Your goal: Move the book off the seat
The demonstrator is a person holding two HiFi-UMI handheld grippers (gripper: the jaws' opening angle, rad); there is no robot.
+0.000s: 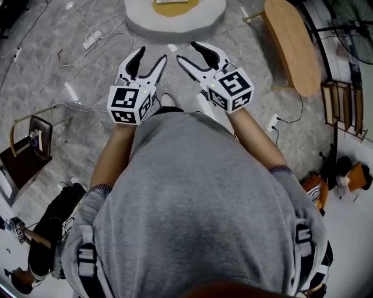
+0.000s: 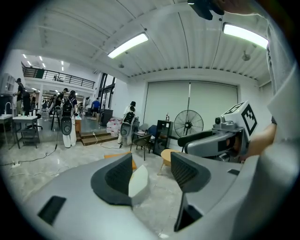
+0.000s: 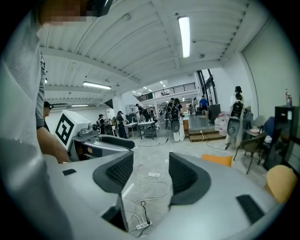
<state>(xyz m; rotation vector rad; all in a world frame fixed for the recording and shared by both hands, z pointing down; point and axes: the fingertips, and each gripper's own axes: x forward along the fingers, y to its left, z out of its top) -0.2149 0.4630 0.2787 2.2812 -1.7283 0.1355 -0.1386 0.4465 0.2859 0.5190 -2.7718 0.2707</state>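
Observation:
An orange book (image 1: 171,7) lies on a round white seat (image 1: 175,22) at the top edge of the head view. My left gripper (image 1: 151,56) and right gripper (image 1: 187,51) hang side by side in the air short of the seat, pointing toward it. Both are open with nothing between their fingers. In the left gripper view the left gripper (image 2: 151,161) frames the seat's white edge (image 2: 138,182), and a sliver of the book (image 2: 133,164) shows behind it. In the right gripper view the right gripper (image 3: 151,161) frames bare floor, with the book (image 3: 217,160) off to the right.
A wooden stool (image 1: 291,43) stands to the right of the seat. White cables and a power strip (image 1: 92,39) trail over the floor at the left. A dark chair (image 1: 26,151) stands at the far left. A floor fan (image 2: 188,123) and several people are in the background.

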